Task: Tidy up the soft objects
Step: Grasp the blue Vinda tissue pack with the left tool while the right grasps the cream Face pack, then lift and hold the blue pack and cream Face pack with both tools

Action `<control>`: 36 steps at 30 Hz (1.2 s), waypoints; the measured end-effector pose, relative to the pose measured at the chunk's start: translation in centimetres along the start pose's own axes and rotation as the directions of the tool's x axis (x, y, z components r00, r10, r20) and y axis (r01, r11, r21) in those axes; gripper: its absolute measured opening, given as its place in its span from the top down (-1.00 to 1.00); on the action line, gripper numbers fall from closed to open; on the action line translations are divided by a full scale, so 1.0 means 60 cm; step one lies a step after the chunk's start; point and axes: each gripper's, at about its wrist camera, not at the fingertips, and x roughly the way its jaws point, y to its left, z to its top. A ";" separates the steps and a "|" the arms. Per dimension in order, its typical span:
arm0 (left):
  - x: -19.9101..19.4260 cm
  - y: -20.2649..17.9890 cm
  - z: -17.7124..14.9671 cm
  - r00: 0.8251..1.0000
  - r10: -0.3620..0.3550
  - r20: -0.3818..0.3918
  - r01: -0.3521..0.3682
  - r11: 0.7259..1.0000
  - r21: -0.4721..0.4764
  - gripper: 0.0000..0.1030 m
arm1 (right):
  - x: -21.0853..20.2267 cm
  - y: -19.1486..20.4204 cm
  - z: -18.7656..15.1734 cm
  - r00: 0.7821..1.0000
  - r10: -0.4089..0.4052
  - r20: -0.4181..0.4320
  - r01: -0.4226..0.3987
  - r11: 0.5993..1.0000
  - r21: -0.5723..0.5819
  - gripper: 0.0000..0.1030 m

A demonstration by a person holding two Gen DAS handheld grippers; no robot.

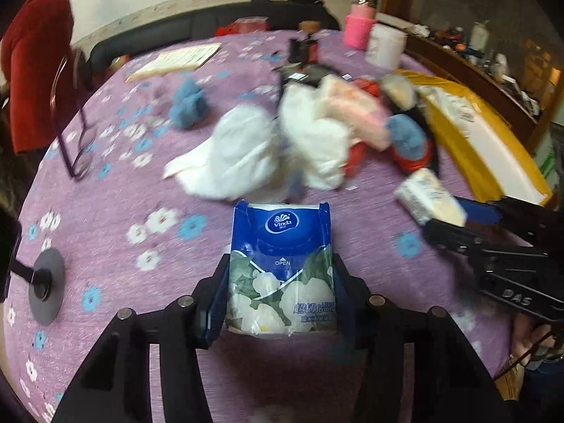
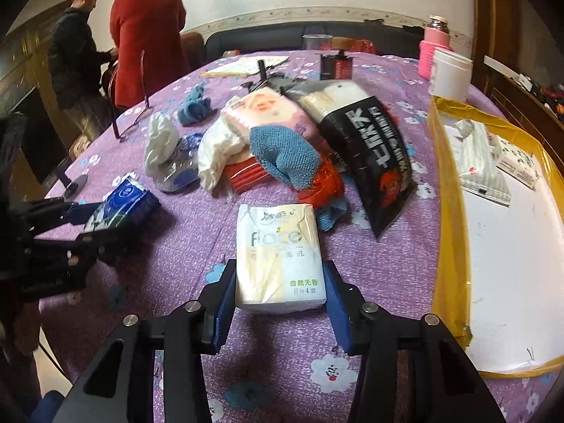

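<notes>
**Both grippers clamped on tissue packs over the purple table**

The left gripper is closed on a blue Vinda tissue pack; its blue pads press both long sides of the pack, which points away from the camera above the flowered purple tablecloth. The same pack shows at the left of the right wrist view, held in the black fingers there.

The right gripper is clamped on a pale yellow-and-white tissue pack, pads against both sides. Whether either pack rests on the cloth or is lifted clear cannot be told.

Beyond the held packs lies a loose heap near the table's middle: a white plastic bag, a pink-and-white tissue pack, a blue knitted cloth on top of red packaging, and a black bag with white lettering leaning against the heap. A second blue cloth lies apart, further back to the left.

To the right sits a yellow-rimmed tray with a white floor; a striped white pack lies in its far end. A white jar stands behind it.

Two people stand beyond the table's far left corner.
</notes>
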 end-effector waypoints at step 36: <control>0.021 -0.098 0.066 0.970 -0.018 0.243 0.020 1.000 -0.007 0.00 | -0.067 -0.073 -0.001 0.972 -0.052 0.230 0.014 0.986 0.165 0.03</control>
